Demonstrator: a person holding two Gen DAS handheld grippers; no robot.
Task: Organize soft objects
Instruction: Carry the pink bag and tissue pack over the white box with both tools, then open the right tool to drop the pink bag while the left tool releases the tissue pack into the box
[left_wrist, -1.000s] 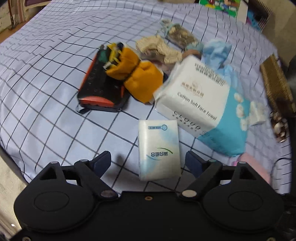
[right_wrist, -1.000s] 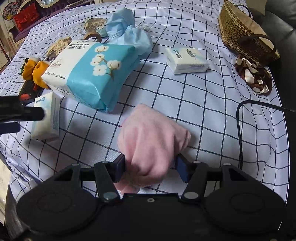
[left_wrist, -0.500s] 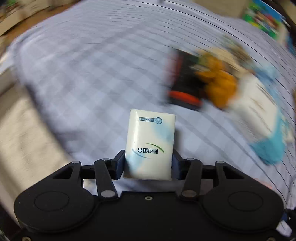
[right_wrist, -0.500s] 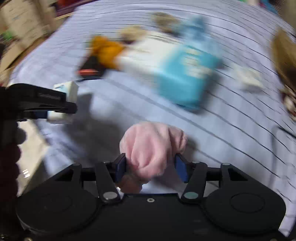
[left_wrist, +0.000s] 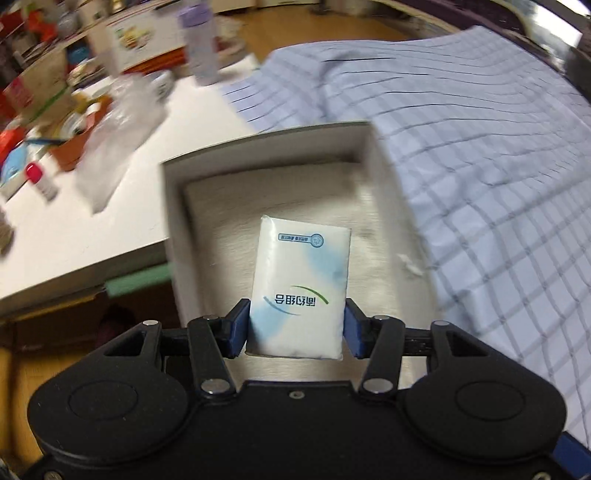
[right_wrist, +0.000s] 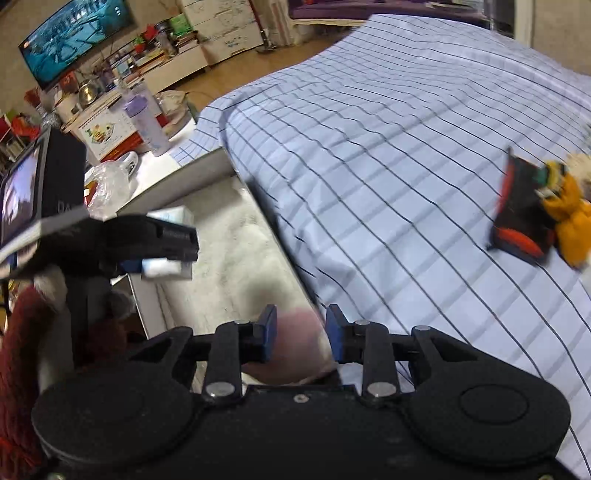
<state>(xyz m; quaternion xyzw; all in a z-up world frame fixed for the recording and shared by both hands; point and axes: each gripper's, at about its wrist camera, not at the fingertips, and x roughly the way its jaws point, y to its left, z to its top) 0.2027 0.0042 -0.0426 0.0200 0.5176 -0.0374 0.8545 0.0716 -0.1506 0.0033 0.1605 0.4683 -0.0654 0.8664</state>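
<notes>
My left gripper (left_wrist: 295, 328) is shut on a white and blue tissue pack (left_wrist: 301, 284), held above an open white box (left_wrist: 173, 206) with a pale lining that stands beside the bed. In the right wrist view the left gripper (right_wrist: 166, 266) shows at the left with that pack (right_wrist: 162, 266) in its jaws, over the same box (right_wrist: 173, 184). My right gripper (right_wrist: 300, 334) is shut on a pink soft cloth (right_wrist: 295, 343), squeezed small between the blue pads, at the box's edge against the bed.
The bed with a blue checked sheet (right_wrist: 406, 166) fills the right. On it lie a black and red pouch (right_wrist: 521, 221) and an orange soft toy (right_wrist: 569, 221). A cluttered white table (left_wrist: 74, 221) stands left of the box, with a purple bottle (left_wrist: 199, 40). A red sleeve (right_wrist: 18, 350) is at the lower left.
Both grippers swung left off the bed to the white box. The left one closed on the tissue pack and lifted it. The right one squeezed the pink cloth tighter.
</notes>
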